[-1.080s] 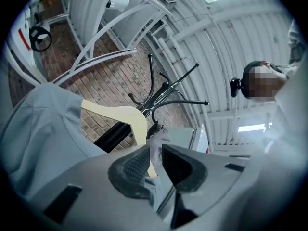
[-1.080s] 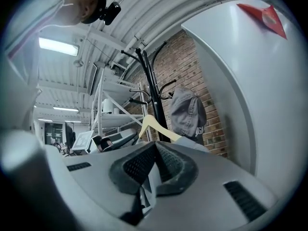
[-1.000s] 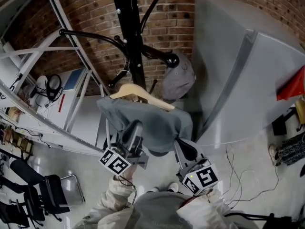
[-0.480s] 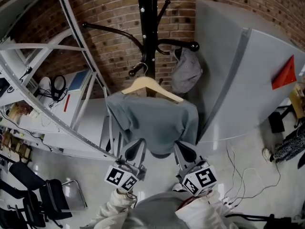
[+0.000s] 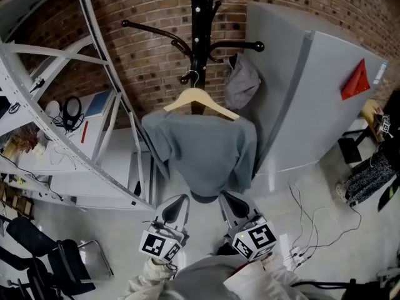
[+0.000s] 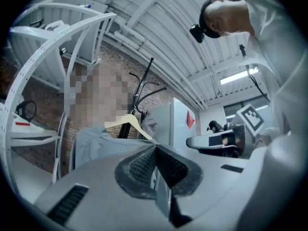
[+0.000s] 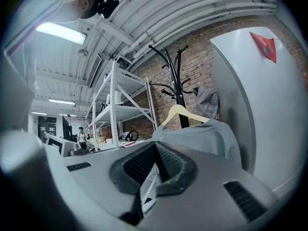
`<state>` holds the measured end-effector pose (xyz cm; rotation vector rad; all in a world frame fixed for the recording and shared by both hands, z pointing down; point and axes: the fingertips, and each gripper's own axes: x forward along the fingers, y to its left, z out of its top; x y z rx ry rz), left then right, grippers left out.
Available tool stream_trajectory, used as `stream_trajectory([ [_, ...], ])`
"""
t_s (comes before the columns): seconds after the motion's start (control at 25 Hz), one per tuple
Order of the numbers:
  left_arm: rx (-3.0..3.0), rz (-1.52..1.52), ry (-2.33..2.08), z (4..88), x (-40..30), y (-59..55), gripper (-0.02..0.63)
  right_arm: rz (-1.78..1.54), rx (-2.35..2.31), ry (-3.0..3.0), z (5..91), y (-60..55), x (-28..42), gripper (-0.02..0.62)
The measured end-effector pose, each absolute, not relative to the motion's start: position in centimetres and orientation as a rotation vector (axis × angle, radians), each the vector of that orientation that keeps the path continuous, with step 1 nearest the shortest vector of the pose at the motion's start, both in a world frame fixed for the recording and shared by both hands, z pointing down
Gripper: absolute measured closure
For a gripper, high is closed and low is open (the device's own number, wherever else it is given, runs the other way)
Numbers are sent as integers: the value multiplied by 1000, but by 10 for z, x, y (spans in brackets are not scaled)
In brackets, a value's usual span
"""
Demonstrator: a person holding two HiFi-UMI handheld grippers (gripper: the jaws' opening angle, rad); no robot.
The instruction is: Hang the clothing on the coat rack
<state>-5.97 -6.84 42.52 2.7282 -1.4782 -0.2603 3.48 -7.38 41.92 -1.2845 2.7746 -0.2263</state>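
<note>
Grey shirt sits on wooden hanger, hook over a coat rack arm. Left gripper and right gripper both closed, empty, just below the hem. I'd back straight off, avoid snagging fabric, confirm hook is seated.

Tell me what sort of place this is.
Probably a workshop or lab in an industrial building. It has a bare brick wall, white metal shelving, and loose cables trailing across a concrete floor.
</note>
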Motion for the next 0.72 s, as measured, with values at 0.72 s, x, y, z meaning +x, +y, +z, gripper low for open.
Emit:
stream_trajectory([
  [0.72, 2704, -217, -1535, 417, -48, -1, 597, -186, -1368, 2766, 409, -11, 48, 571],
])
